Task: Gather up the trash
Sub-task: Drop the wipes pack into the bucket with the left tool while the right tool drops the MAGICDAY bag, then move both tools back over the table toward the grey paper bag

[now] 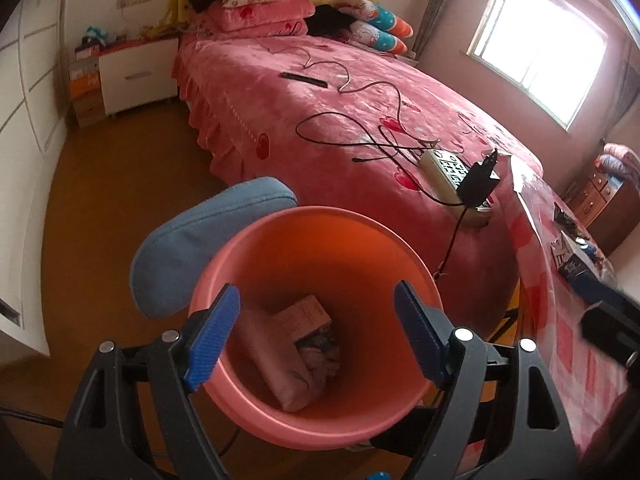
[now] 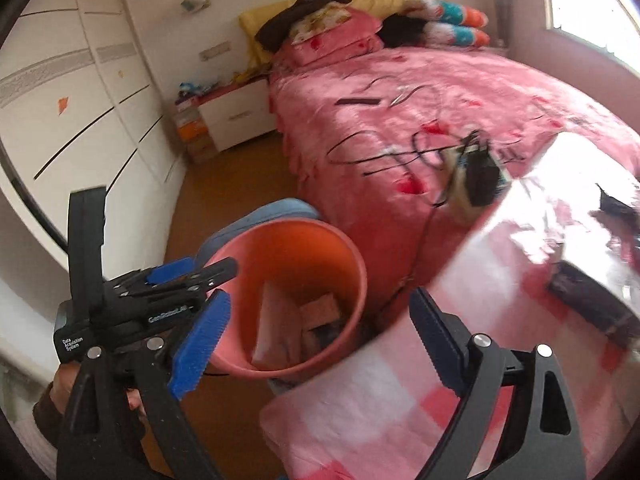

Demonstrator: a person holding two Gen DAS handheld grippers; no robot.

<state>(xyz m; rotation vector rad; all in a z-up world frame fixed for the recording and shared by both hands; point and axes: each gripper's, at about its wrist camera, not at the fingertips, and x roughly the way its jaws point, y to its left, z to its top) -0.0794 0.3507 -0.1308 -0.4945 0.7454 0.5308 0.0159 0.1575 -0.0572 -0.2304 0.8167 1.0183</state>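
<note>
A pink plastic trash bin (image 1: 280, 240) stands on the floor beside the bed; it also shows in the right wrist view (image 2: 352, 276). Inside lie a flat pink packet (image 1: 276, 364), a small brown box (image 1: 306, 316) and a dark wrapper (image 1: 320, 350). My left gripper (image 1: 316, 336) is open and empty, hovering right over the bin's mouth. My right gripper (image 2: 316, 340) is open and empty, above the bin's right rim and the table's edge. The left gripper's body (image 2: 132, 300) appears at the left of the right wrist view.
A table with a pink chequered glossy cloth (image 2: 400, 400) stands right of the bin, with boxes and dark wrappers (image 1: 576, 256) on it. A blue chair back (image 1: 200, 240) is behind the bin. The pink bed (image 1: 360, 120) holds cables, a power strip (image 1: 448, 172) and a remote.
</note>
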